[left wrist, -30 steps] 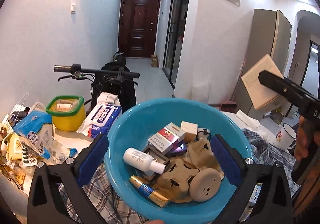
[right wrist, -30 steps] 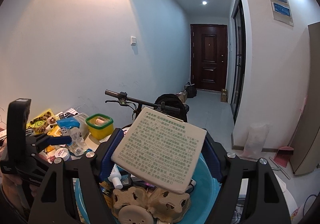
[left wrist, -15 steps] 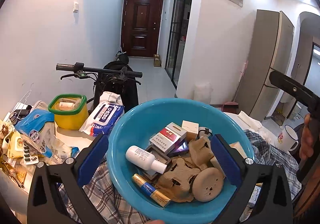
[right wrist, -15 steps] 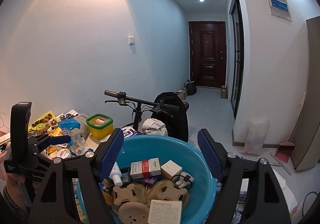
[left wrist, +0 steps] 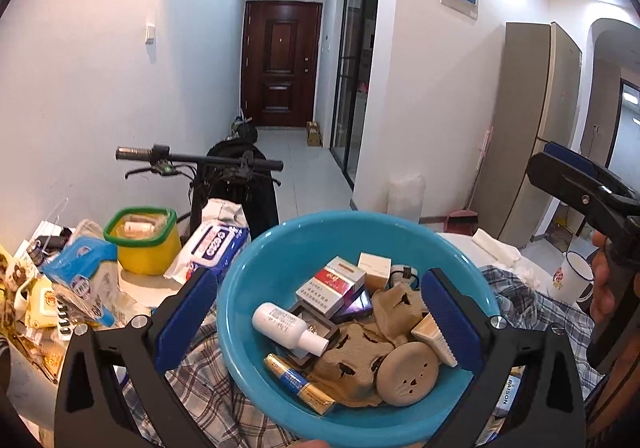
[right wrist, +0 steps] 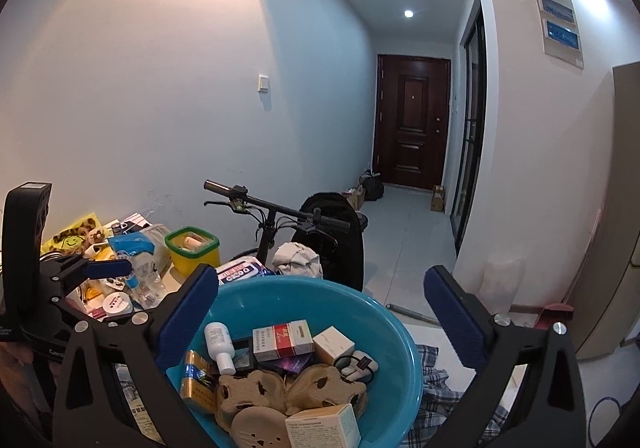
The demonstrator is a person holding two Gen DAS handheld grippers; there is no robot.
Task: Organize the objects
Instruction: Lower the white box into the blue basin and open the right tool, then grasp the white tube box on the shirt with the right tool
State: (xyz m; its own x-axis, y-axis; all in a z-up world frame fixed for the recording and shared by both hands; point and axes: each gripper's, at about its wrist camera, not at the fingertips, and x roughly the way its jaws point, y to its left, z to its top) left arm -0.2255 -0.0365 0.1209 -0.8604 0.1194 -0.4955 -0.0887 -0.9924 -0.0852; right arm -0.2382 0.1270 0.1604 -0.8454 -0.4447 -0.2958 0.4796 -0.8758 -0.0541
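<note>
Blue basin sits on plaid cloth, packed w/ small stuff; both claws empty.
L to R: left gripper gapes wide, straddling the basin w/o pinching it. Cream box lies at basin's near edge: prob light, stiff card, best pinched across flat sides. White bottle looks slick, rolls. Right gripper jaws opening, nothing betw. them. Yellow tub, wipes pack crowd the left; mug at right.

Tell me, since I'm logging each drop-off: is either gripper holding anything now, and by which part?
Nothing is held. The right gripper has empty jaws, opening, above the round blue plastic basin; the left gripper is open too.
</note>
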